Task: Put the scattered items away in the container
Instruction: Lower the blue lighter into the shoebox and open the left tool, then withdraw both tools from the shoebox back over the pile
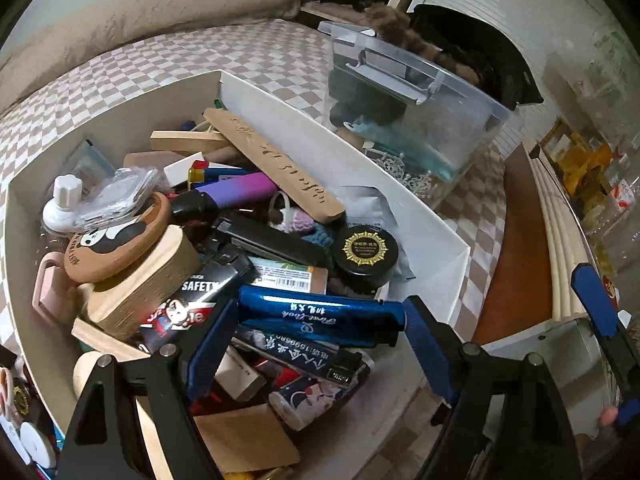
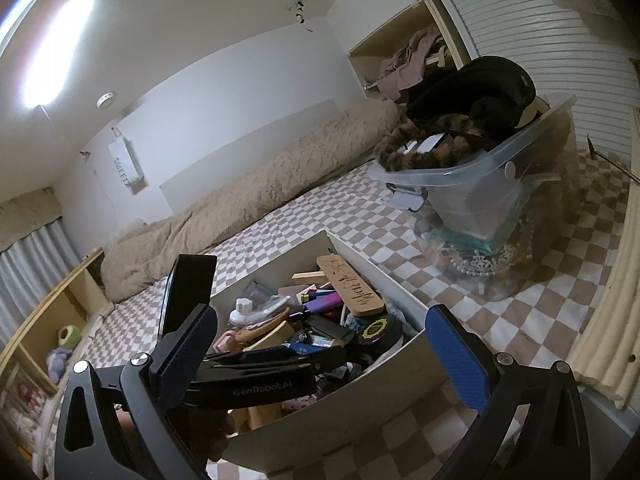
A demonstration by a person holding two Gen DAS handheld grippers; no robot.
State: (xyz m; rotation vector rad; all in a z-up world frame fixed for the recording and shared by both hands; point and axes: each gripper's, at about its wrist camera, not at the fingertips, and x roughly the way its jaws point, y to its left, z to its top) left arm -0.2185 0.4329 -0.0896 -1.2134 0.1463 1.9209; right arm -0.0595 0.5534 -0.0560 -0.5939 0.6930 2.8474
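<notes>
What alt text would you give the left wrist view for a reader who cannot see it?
The left tongs hold a shiny blue tube over a white box crammed with small items, such as a black jar and a wooden plaque. The box sits on a checkered sheet, with a clear bin behind it.

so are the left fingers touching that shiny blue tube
Touching. In the left wrist view the left gripper has its fingers pressed against both ends of the blue tube, no gap visible, above the white box.
</notes>
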